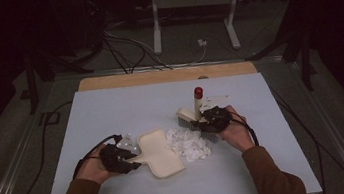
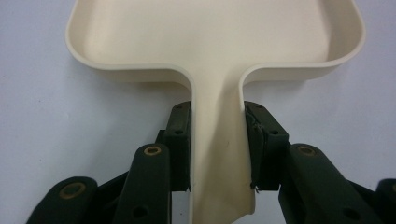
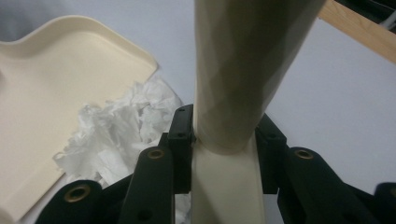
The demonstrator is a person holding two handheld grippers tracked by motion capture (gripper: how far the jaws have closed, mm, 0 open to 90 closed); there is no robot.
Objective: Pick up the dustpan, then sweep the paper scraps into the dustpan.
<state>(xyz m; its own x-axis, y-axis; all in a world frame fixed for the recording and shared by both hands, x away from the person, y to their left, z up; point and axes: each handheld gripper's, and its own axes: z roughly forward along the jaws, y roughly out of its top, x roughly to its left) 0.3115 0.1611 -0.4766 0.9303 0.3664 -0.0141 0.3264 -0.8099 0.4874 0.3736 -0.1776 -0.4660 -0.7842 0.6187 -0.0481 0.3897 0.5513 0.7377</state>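
Left tongs (image 2: 217,144) clamp the cream dustpan's (image 1: 159,151) handle — right tongs (image 3: 224,140) grip the brush (image 1: 193,116) — both flanking the crumpled paper (image 1: 186,144).

So the whole setup sits on a flat table with a pale blue-grey sheet (image 1: 112,115) over the top, and a strip of bare light wood (image 1: 157,76) peeks out along the far edge. Lying right on the sheet: a cream plastic dustpan with a short flat handle (image 1: 160,154), just left of centre, open mouth toward the middle. Touching its mouth edge is a little heap of crumpled white paper scraps (image 1: 186,143). Just right of the heap, a cream hand brush with dark bristles (image 1: 190,119) has its bristles down on the sheet, red-capped handle sticking up
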